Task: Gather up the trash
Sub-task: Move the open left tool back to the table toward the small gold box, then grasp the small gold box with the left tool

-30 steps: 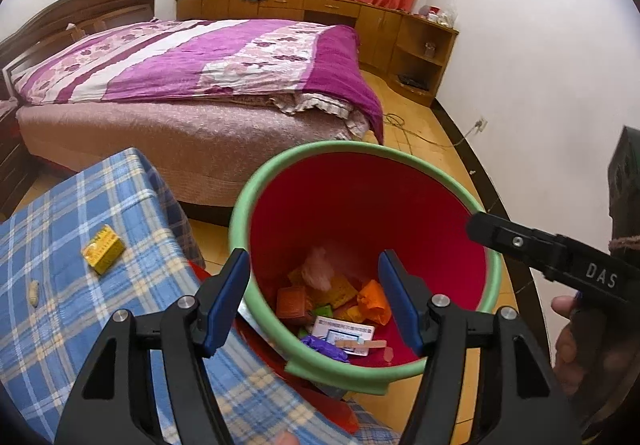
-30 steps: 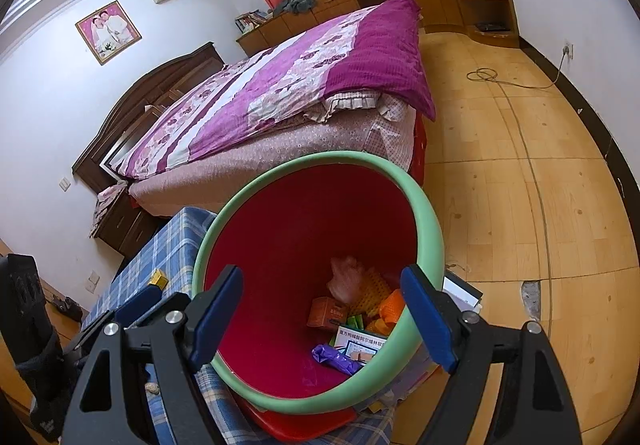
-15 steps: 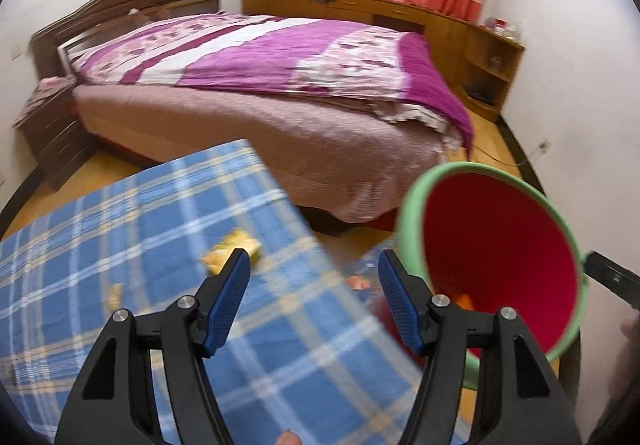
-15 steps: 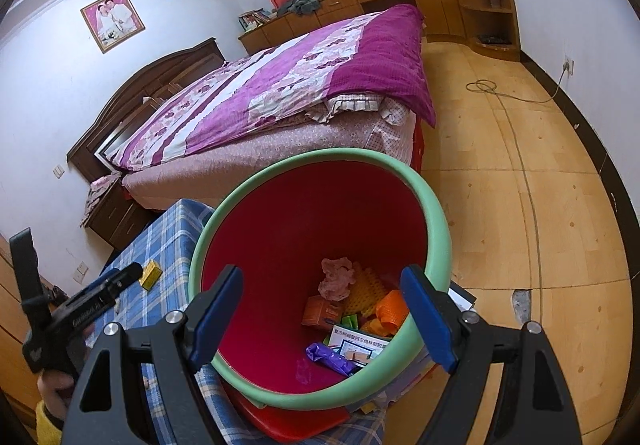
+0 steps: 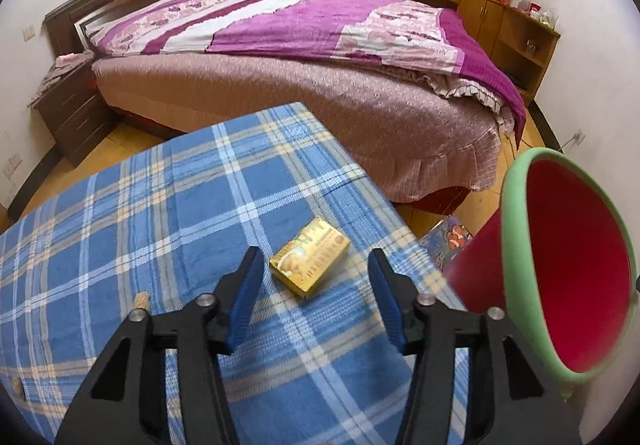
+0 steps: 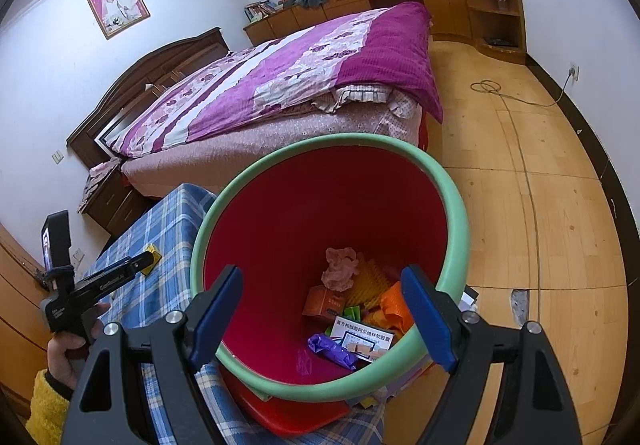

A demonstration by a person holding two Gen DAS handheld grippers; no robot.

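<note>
We work in a bedroom, at a table under a blue checked cloth (image 5: 160,229) beside the bed (image 5: 320,57). A small yellow box (image 5: 309,258) lies flat on that cloth, just ahead of our left gripper (image 5: 312,297). Its jaws have just been closing but are not on anything yet; the box sits beyond the tips. Our right gripper (image 6: 324,317) hangs released over the red bin (image 6: 452,205), which already has wrappers in it. We judge the step to be reaching for the box. Next we must push forward, straddle it and clamp across its narrow sides.
</note>
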